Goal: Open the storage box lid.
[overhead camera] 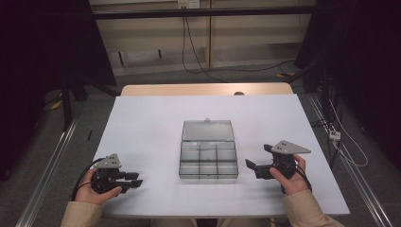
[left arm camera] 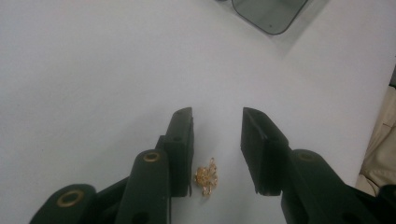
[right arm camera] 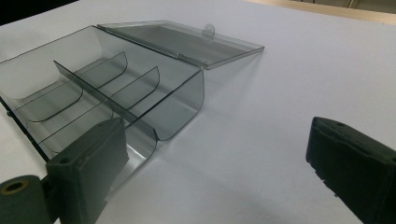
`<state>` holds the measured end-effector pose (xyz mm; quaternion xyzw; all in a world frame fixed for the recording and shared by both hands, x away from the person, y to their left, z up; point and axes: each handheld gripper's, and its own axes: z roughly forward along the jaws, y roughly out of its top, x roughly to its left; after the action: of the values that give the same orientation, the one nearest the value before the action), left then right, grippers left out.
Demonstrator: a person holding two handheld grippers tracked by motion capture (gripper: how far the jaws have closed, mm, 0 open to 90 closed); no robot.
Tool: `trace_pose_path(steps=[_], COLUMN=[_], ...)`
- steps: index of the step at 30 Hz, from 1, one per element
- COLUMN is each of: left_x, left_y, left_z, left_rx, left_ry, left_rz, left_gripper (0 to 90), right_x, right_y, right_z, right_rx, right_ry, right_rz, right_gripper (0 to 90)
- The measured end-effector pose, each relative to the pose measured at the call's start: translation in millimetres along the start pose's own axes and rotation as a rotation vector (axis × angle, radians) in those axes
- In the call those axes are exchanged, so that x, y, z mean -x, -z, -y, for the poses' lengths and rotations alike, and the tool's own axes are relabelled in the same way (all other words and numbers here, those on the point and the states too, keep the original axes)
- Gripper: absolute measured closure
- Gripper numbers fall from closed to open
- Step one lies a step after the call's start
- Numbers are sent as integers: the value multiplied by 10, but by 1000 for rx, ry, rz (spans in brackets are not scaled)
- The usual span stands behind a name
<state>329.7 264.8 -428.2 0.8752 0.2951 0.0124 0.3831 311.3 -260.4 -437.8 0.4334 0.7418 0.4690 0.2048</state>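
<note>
Near the front left corner of the white worktop (overhead camera: 142, 123), the left tongs (left arm camera: 217, 140) sit low over a small gold trinket (left arm camera: 207, 177), perhaps an earring or charm, too small to identify. It lies on the bare surface between the jaws, closer to the left one, and neither pad presses on it, so the tongs stand apart around it, seemingly lined up for a pinch. Something so tiny and flat probably calls for the jaw tips to meet right at the surface.

A clear grey compartment box (overhead camera: 208, 156) rests at the middle of the worktop, its lid (right arm camera: 182, 39) thrown back flat toward the far edge. Its divided cells look empty, and it is likely where the trinket belongs.

The right tongs (right arm camera: 219, 149) wait near the front right corner, jaws wide apart and holding nothing, aimed at the box's near right corner, perhaps ready to steady it.

Between the trinket and the box there is just open worktop; only the box's front wall would need clearing.
</note>
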Motion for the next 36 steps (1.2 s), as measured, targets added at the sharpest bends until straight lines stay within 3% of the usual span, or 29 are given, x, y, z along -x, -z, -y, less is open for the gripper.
trace_pose_path(steps=[23,30,36], left_x=[-15,-21,-49], left_y=[-75,-79,-96], left_z=[39,44,32], left_rx=[-78,-81,-49], left_ry=[6,17,41], left_rz=[-14,-3,10], left_gripper=[820,883,900], right_x=[20,24,17], right_y=[4,5,3], right_z=[-14,-17,-20], right_rx=[4,6,5], right_ry=[-2,-4,-3], right_rz=[0,0,-2], right_gripper=[51,51,51])
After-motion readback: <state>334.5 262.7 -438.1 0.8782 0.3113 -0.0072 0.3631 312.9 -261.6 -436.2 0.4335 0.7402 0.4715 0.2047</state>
